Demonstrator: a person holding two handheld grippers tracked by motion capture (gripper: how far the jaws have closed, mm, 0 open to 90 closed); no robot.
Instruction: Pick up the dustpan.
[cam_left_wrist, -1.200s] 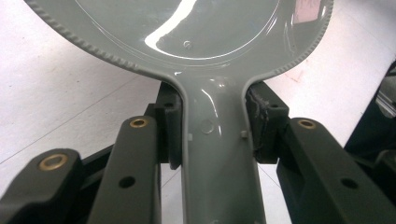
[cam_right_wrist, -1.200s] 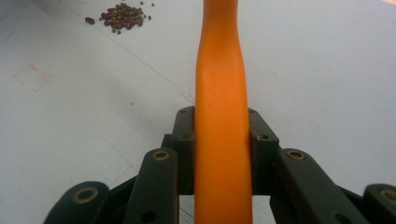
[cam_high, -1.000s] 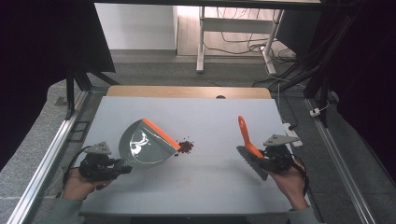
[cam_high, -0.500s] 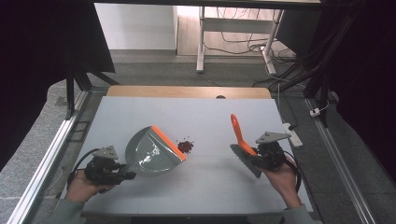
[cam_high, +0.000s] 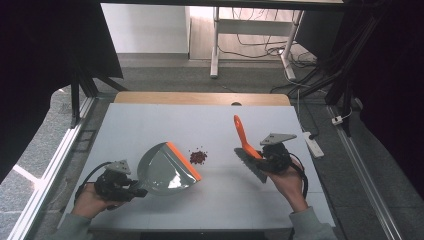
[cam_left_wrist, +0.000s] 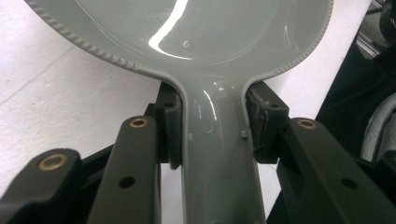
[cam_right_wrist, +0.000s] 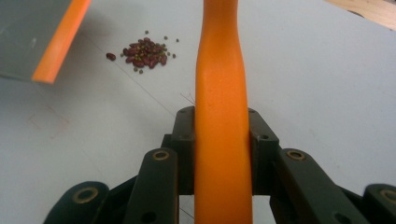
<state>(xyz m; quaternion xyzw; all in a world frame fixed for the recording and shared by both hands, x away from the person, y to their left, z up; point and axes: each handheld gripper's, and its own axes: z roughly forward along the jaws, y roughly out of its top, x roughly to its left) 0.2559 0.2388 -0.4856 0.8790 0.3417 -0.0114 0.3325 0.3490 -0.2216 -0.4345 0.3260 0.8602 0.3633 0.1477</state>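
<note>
High view: the left tool (cam_high: 131, 188) pinches the grey handle of a dustpan (cam_high: 167, 168) whose orange lip lies just beside a small pile of beans (cam_high: 198, 156) on the counter (cam_high: 150, 120). The right tool (cam_high: 260, 159) is pressed onto the orange handle of a brush (cam_high: 246, 146). Both look like light, stiff, smooth plastic, best held at the handles; the beans are loose and likely to roll. No readable writing.

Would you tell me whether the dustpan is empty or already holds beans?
Empty: the dustpan shows bare grey inside, and the beans lie on the table beside its orange lip.
</note>
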